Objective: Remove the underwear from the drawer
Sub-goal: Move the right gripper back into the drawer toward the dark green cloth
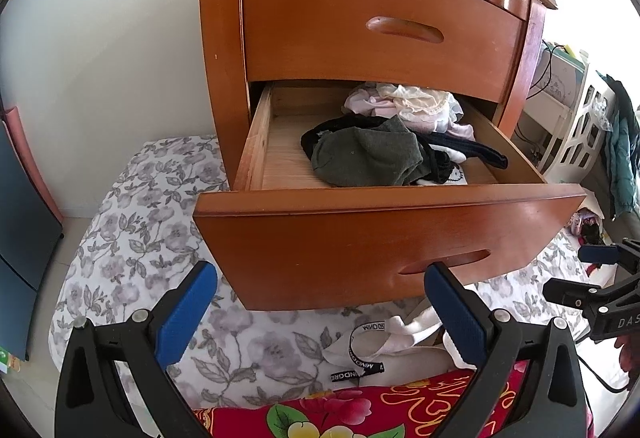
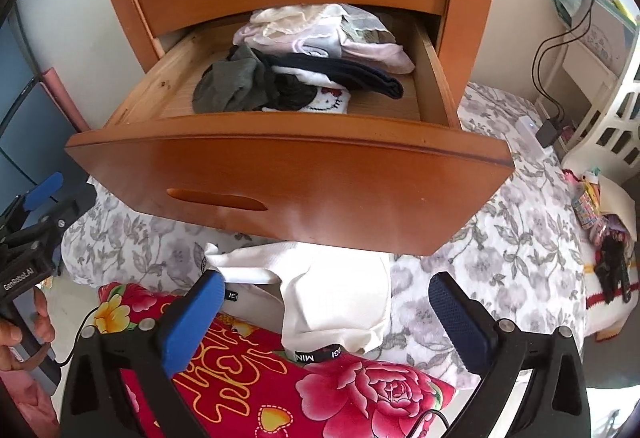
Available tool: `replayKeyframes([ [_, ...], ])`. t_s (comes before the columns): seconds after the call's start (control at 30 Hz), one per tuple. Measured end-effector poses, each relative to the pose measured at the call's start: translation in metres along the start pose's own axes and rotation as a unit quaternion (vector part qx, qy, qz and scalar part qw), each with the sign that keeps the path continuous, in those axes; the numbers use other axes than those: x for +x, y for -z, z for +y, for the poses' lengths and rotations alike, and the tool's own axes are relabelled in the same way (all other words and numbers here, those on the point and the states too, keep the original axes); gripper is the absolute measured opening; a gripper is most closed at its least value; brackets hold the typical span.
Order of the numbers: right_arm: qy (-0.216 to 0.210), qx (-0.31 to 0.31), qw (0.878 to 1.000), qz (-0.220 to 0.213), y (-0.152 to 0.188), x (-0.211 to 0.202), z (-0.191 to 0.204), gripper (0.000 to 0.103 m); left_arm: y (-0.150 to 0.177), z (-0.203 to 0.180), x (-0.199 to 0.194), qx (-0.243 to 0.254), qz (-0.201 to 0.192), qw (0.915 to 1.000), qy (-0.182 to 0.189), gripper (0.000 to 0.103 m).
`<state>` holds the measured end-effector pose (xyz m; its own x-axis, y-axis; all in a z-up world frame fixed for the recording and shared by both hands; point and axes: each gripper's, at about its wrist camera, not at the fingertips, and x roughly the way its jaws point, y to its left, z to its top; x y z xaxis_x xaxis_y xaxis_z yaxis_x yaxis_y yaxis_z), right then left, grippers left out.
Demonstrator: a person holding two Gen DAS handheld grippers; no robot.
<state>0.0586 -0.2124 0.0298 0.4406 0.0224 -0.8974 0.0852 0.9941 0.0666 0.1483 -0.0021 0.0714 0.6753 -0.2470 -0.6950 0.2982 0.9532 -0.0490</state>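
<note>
So the pulled-out orange wooden drawer (image 2: 288,173) is my landmark. Off its left front corner the left gripper (image 1: 320,310) hangs wide open, holding nothing. Inside the drawer, left of centre, there's a crumpled grey-green underwear piece (image 2: 228,85) with dark and pale ones piled behind and to its right. Looks light, floppy, easy to snag, so I'd pinch a raised fold. Below the drawer front, the right gripper (image 2: 326,308) gapes empty too, well short of the pile.
</note>
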Motion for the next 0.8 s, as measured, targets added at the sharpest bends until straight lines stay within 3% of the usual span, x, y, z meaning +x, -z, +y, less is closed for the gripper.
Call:
replayKeyframes([
  [0.27, 0.001, 0.005, 1.000, -0.010, -0.003, -0.007, -0.003, 0.103, -0.002, 0.002, -0.002, -0.007, -0.013, 0.9999, 0.005, 0.103],
  [0.57, 0.008, 0.008, 0.992, -0.127, -0.033, -0.069, -0.005, 0.103, -0.006, 0.007, -0.007, -0.014, -0.035, 0.9992, 0.012, 0.103],
  [0.8, 0.000, -0.018, 0.986, -0.163, -0.072, -0.078, 0.002, 0.103, -0.007, 0.012, -0.007, -0.014, -0.042, 0.9989, 0.017, 0.103],
])
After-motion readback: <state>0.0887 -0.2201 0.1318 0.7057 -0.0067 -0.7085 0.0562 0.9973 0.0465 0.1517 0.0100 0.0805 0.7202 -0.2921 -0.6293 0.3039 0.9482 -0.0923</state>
